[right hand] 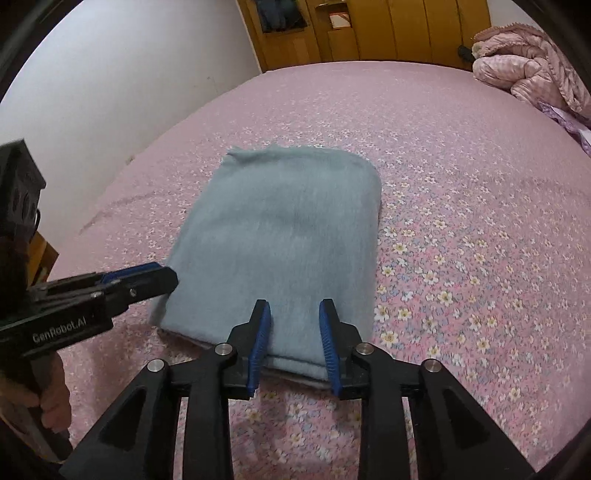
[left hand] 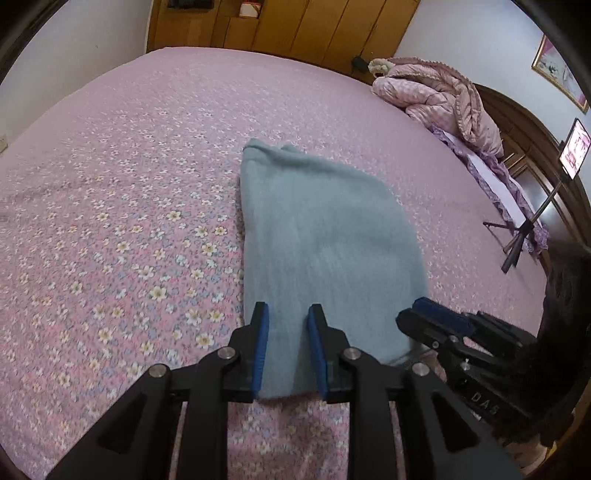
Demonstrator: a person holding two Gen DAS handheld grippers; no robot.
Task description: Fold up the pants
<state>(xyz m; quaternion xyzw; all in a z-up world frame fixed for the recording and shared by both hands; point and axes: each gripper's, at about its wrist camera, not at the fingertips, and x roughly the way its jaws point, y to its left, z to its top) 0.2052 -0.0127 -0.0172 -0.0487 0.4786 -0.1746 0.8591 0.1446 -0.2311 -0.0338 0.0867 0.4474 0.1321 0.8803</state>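
The pants [left hand: 325, 229] [right hand: 280, 236] are light blue-grey and lie folded into a flat rectangle on the pink flowered bed [left hand: 129, 166] [right hand: 461, 184]. My left gripper [left hand: 287, 306] hovers over the near left part of the fold, jaws slightly apart, with flat cloth showing in the gap and no pinch. In the right wrist view, the left gripper [right hand: 166, 275] reaches the cloth's left edge. My right gripper [right hand: 294, 302] is open over the near right edge, its pads clear of the fabric. The right gripper [left hand: 421, 306] also appears beside the cloth's right corner.
A pink padded jacket [left hand: 432, 88] [right hand: 532, 62] is heaped at the far right of the bed. A tripod [left hand: 524, 236] with a lit phone [left hand: 574, 147] stands by the dark headboard. A wooden wardrobe [left hand: 295, 26] lines the far wall. A hand [right hand: 51, 402] holds the left gripper's handle.
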